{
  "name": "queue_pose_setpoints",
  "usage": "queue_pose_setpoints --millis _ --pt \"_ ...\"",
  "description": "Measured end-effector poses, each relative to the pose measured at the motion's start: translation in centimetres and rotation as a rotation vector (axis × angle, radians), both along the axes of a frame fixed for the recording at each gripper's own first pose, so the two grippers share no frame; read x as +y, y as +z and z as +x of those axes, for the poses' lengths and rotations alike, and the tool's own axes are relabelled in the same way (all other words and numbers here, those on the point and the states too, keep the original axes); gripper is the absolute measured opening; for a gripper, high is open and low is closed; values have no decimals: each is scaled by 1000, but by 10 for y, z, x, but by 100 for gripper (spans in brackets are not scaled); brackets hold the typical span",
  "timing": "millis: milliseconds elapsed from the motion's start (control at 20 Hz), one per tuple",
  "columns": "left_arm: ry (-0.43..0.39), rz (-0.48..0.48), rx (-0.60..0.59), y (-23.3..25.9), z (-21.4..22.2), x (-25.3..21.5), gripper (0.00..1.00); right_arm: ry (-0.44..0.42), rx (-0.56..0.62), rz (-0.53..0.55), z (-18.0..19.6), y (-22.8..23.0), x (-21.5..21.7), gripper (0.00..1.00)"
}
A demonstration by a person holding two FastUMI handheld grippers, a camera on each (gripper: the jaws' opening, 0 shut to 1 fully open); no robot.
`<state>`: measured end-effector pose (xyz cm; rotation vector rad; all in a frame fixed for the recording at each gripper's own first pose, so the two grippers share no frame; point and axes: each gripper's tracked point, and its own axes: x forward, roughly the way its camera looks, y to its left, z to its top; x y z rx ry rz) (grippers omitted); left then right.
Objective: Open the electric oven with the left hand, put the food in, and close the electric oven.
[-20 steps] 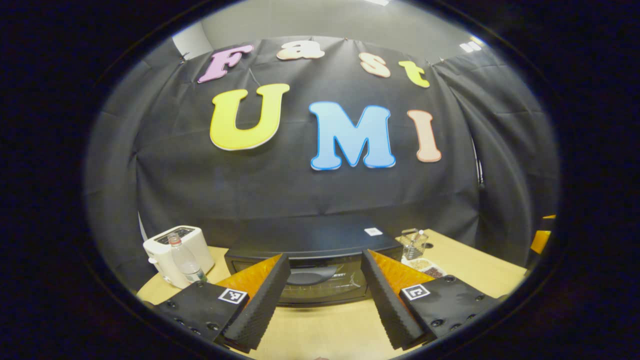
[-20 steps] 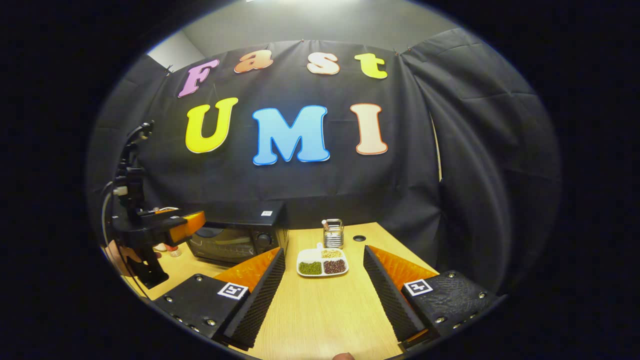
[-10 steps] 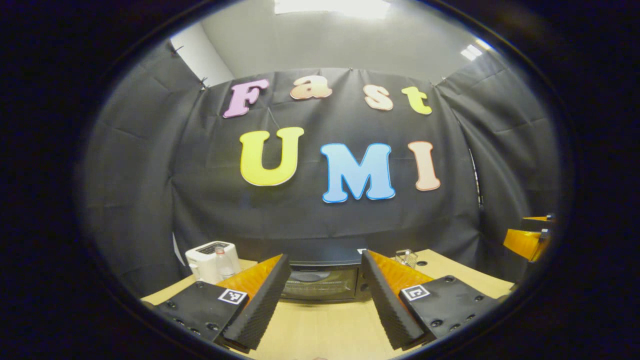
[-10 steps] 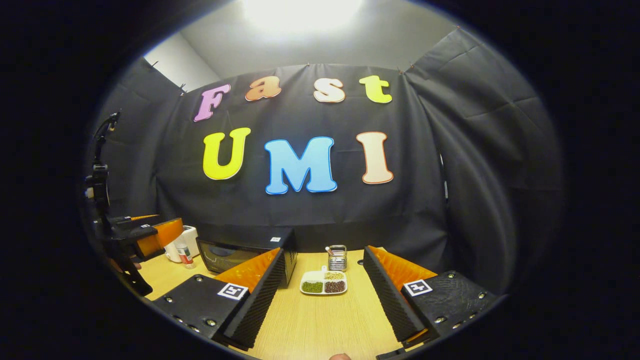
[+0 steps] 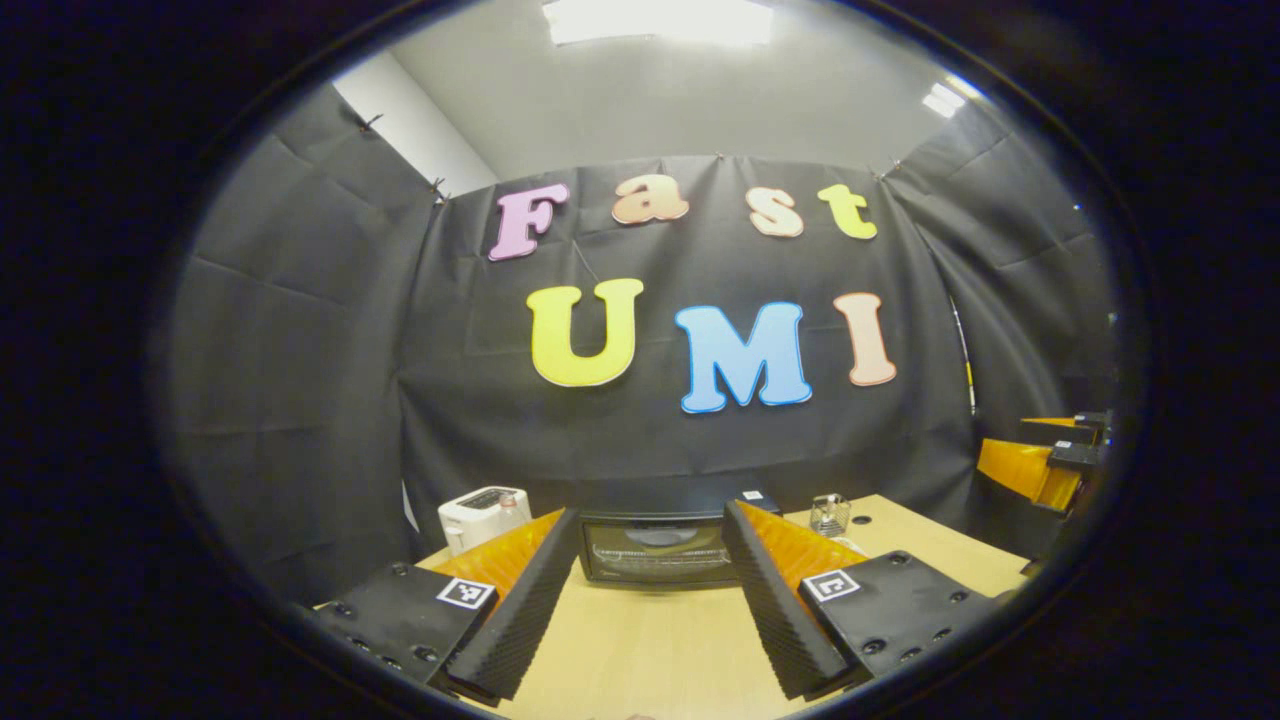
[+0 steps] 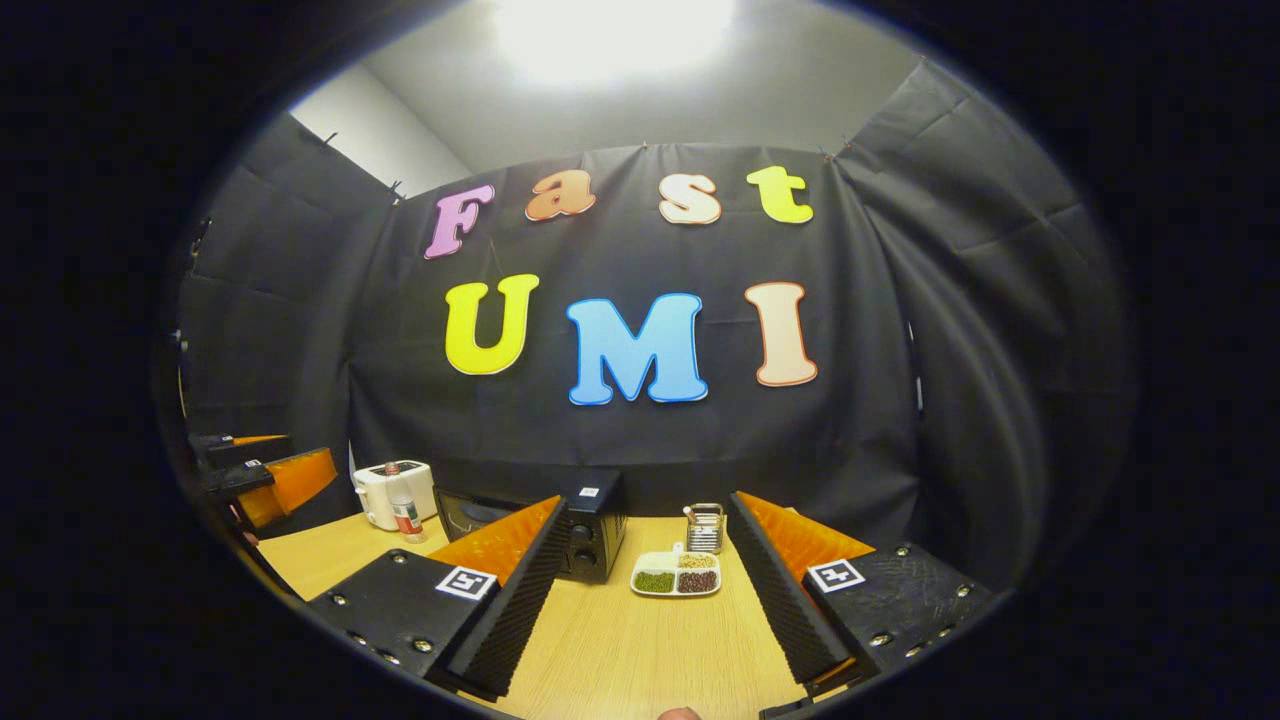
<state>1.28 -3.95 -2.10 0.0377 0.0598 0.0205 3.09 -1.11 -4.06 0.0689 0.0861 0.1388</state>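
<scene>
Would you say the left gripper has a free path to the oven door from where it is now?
Probably yes. The left gripper is open and faces the oven head-on, with bare table between them. The toaster stands off to one side, clear of the path. The door looks shut.

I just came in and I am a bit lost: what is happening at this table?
A person holds two claws, both open and empty, above the table. The left claw faces the shut electric oven. The right claw points at the tray of food beside the oven. Nothing is gripped yet.
</scene>
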Motion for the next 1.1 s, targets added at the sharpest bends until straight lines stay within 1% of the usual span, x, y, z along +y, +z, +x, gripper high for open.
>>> queue_pose_setpoints --millis 150,300,450,600,700,850,1100 --pt "15 -1 -13 7 -13 15 100 9 -14 -7 -2 9 17 97" --pt "22 -32 -21 10 -23 28 100 16 -19 -3 -7 13 29 97" --pt "36 -36 -38 16 -31 44 100 15 -29 -19 -13 18 38 97" --pt "39 -10 -21 12 -34 56 100 11 -52 -1 -20 26 45 97" --pt "51 4 -36 17 -35 66 100 39 -49 26 -24 28 56 97" --pt "60 -21 -43 20 -42 72 100 28 -69 10 -26 37 55 98" --pt "52 -19 -52 23 -43 77 100 34 -76 2 -33 39 67 98"
